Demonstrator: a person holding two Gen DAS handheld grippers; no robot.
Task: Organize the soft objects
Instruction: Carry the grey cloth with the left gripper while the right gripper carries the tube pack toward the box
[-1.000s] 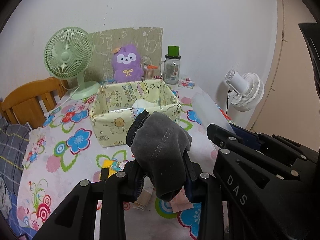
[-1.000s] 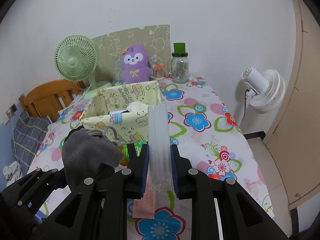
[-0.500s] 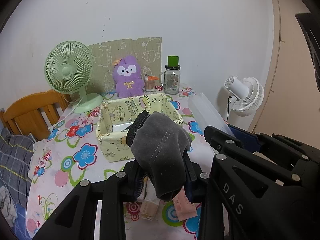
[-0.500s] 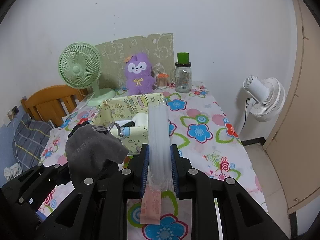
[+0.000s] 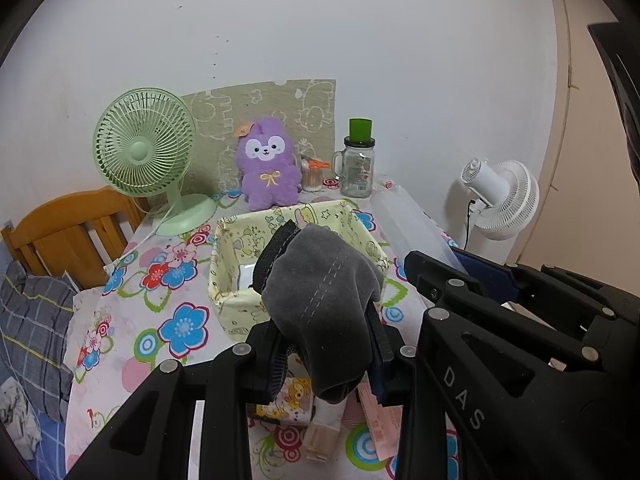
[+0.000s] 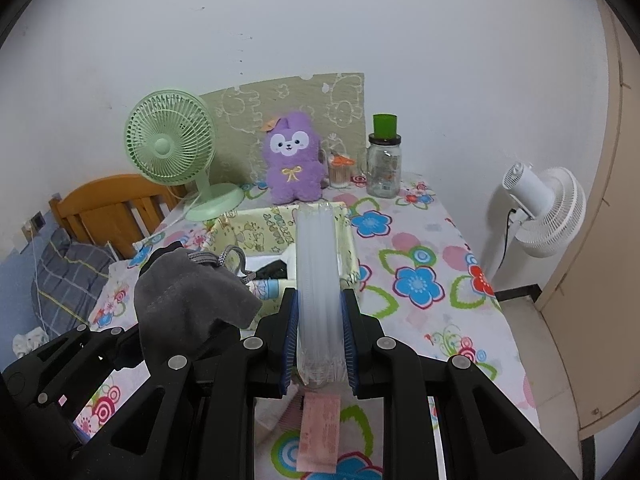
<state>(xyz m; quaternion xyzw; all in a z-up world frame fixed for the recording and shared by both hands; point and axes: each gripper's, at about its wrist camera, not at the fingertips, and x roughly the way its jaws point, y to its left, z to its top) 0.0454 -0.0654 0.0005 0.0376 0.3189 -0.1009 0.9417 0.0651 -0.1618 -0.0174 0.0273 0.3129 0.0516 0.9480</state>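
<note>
My left gripper [image 5: 326, 356] is shut on a grey velvet drawstring pouch [image 5: 324, 304], held above the table in front of a yellow cartoon-print fabric box [image 5: 228, 264]. The pouch also shows in the right wrist view [image 6: 188, 304]. My right gripper [image 6: 320, 340] is shut on a clear plastic pack of straws [image 6: 318, 264] that points toward the box [image 6: 272, 224]. The box holds a white item, a dark item and a light blue tube. A purple plush toy [image 6: 292, 164] sits behind the box.
A green desk fan [image 6: 176, 152], a glass jar with a green lid [image 6: 384, 160] and a small cup stand by the wall. A pink packet [image 6: 320, 428] and small packets [image 5: 288, 400] lie on the floral tablecloth. A wooden chair is at left, a white fan [image 6: 544, 208] at right.
Both grippers have pulled back and risen from the box, each keeping hold of its item. The box now looks smaller and farther away.
</note>
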